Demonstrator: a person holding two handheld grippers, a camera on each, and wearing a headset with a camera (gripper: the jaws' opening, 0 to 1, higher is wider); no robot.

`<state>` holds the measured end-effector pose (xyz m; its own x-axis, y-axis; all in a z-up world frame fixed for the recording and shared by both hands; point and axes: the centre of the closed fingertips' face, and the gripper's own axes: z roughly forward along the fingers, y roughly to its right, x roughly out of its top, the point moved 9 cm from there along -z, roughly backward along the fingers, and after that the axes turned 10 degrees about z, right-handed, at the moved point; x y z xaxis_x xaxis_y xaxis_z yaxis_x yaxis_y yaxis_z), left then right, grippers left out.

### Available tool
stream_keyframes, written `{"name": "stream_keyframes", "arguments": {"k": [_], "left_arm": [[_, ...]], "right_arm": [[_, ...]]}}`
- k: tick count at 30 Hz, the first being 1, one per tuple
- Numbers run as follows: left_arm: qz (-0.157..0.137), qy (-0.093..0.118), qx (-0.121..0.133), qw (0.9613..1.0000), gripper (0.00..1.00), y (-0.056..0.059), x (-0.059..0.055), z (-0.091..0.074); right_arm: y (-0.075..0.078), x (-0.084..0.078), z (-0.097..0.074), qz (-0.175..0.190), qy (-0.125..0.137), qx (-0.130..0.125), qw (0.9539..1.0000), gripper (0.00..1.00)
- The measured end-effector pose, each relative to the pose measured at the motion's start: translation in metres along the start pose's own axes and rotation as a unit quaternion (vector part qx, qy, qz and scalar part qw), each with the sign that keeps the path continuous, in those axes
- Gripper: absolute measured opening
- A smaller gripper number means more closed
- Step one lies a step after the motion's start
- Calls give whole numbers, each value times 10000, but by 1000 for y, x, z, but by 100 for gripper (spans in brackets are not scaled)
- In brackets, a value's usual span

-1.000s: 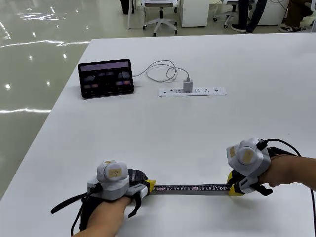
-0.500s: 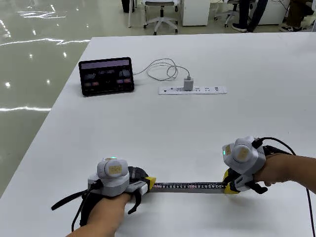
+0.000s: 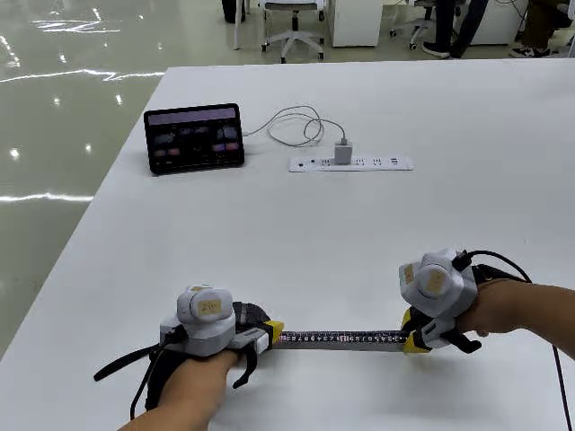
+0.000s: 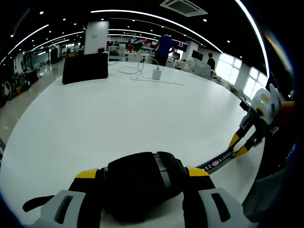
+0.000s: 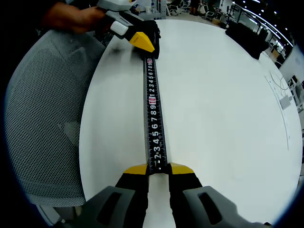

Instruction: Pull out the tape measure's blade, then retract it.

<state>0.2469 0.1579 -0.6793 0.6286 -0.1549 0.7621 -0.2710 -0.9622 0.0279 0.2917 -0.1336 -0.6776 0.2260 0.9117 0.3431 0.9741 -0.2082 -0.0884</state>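
White table (image 3: pixel 359 206) takes up most of the head view, with glossy floor along its left side and office chairs (image 3: pixel 292 27) beyond its far end. Toward the far side a dark tablet (image 3: pixel 194 138) stands propped up. Just to its right a white power strip (image 3: pixel 350 164) lies flat with a charger (image 3: pixel 342 154) plugged in and a cable (image 3: pixel 287 130) looped behind it.

At the near edge both grippers face each other, well apart. The left hand (image 3: pixel 193 386) comes up from the bottom of the head view, wrapped around its handle, so the left gripper (image 3: pixel 256 330) lies low over the table and points to the person's right. Its yellow-tipped jaws are clamped on either side of the tape measure (image 4: pixel 142 185), a black case resting on the table.

The right hand (image 3: pixel 499 310) reaches in from the right edge, forearm roughly level, and tips the right gripper (image 5: pixel 157 169) down and to the left. Its jaws are nearly closed and pinch the free end of the blade (image 5: pixel 152 109).

The blade runs straight from the case to the right gripper, low along the tabletop, with its printed numbers facing up.
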Motion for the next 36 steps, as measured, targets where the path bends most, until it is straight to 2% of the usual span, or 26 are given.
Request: {"name": "stream_keyframes", "arguments": {"k": [8,36], "left_arm": [[-6,6,-8,10000,66,0,0,0],[-17,1,-19,10000,66,0,0,0]], "right_arm": [[-1,5,2,141,52,-4,9999,11],[-4,22,10,124,141,-37,9998,11]]}}
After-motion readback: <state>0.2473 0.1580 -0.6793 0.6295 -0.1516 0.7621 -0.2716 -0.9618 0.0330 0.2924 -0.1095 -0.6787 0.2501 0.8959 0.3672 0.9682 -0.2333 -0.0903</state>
